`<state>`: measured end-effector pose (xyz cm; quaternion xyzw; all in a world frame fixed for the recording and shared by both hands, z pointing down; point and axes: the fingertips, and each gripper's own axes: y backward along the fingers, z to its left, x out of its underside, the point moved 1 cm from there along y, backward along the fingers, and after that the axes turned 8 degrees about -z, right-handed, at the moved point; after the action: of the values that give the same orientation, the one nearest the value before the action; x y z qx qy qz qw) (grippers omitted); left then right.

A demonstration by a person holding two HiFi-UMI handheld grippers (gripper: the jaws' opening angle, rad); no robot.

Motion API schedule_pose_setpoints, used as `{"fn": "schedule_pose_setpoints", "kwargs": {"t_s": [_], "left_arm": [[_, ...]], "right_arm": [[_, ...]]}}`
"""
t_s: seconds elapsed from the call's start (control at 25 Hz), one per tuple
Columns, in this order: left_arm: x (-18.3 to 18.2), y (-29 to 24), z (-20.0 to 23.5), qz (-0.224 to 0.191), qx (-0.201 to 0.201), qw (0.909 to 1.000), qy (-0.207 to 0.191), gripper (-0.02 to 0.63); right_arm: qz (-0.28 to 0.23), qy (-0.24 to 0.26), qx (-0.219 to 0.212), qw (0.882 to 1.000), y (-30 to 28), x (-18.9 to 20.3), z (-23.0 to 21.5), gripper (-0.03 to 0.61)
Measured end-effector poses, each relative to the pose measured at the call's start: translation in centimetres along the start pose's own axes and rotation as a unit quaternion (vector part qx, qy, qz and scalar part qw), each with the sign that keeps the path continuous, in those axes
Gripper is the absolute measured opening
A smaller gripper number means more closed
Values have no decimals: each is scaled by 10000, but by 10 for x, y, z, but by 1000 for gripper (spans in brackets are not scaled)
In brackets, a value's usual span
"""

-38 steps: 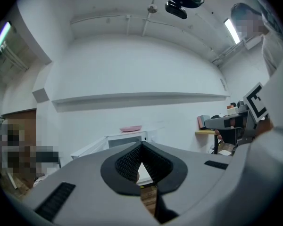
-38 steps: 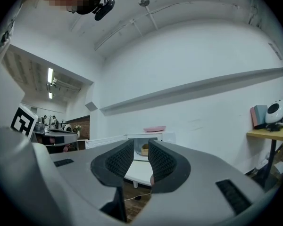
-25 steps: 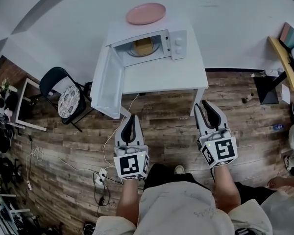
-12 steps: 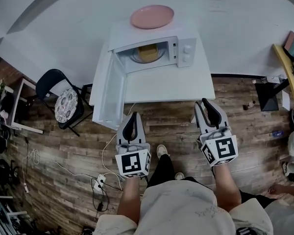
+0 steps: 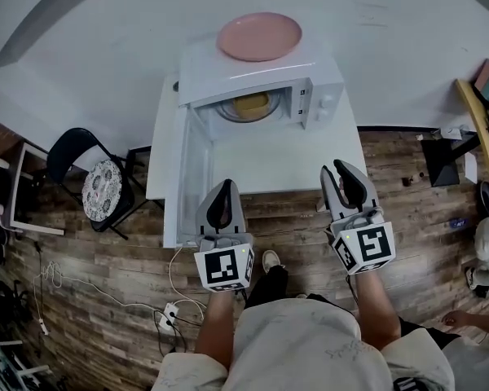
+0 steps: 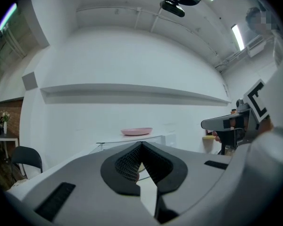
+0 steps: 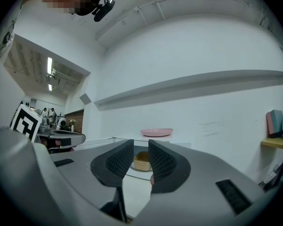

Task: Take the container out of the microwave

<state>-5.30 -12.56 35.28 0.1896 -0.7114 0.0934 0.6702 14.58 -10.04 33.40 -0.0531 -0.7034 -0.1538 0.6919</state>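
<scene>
Head view is filled by a white microwave [image 5: 261, 72] set on a white surface [image 5: 261, 157], with its door [image 5: 191, 165] swung fully open to the left of the picture. The container [image 5: 250, 104], a tan, shallow one, is seen inside the cavity on the glass turntable [image 5: 228, 108], untouched by either gripper. A pink plate [image 5: 259, 37] is laid on top of the microwave.

Both grippers are held level in front of the surface's near edge, well apart from the container. The left gripper [image 5: 222, 184] is placed just beside the free edge of the open door. In the left gripper view its jaws are seen closed tip to tip, with nothing held between them [image 6: 141, 147]; the pink plate [image 6: 136, 131] is visible far beyond them. The right gripper [image 5: 337, 169] is pointed at the right part of the surface. In the right gripper view its jaws are parted and empty [image 7: 140, 147], and the container [image 7: 141, 161] is framed through the gap, far off, below the pink plate [image 7: 156, 132].

A black chair [image 5: 98, 187] with a patterned cushion is stood on the wooden floor [image 5: 106, 267] to the left, and a power strip [image 5: 171, 312] is laid near the person's feet.
</scene>
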Motion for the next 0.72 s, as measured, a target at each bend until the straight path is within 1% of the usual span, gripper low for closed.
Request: {"fn": "schedule_pose_setpoints", "kwargs": {"t_s": [0.16,0.48,0.72], "left_arm": [[5,-28,16,-22,104,9999,82,6],[16,-79,39,-95,349,9993,108,6],[30,-103,54,-71,410,9989,201,6]], "right_arm": [[66,87,52,9999,-31,2,2,109],[123,180,129,9997,-88,12,4,109],[114,183,123,9997,-116,21,7,109]]}}
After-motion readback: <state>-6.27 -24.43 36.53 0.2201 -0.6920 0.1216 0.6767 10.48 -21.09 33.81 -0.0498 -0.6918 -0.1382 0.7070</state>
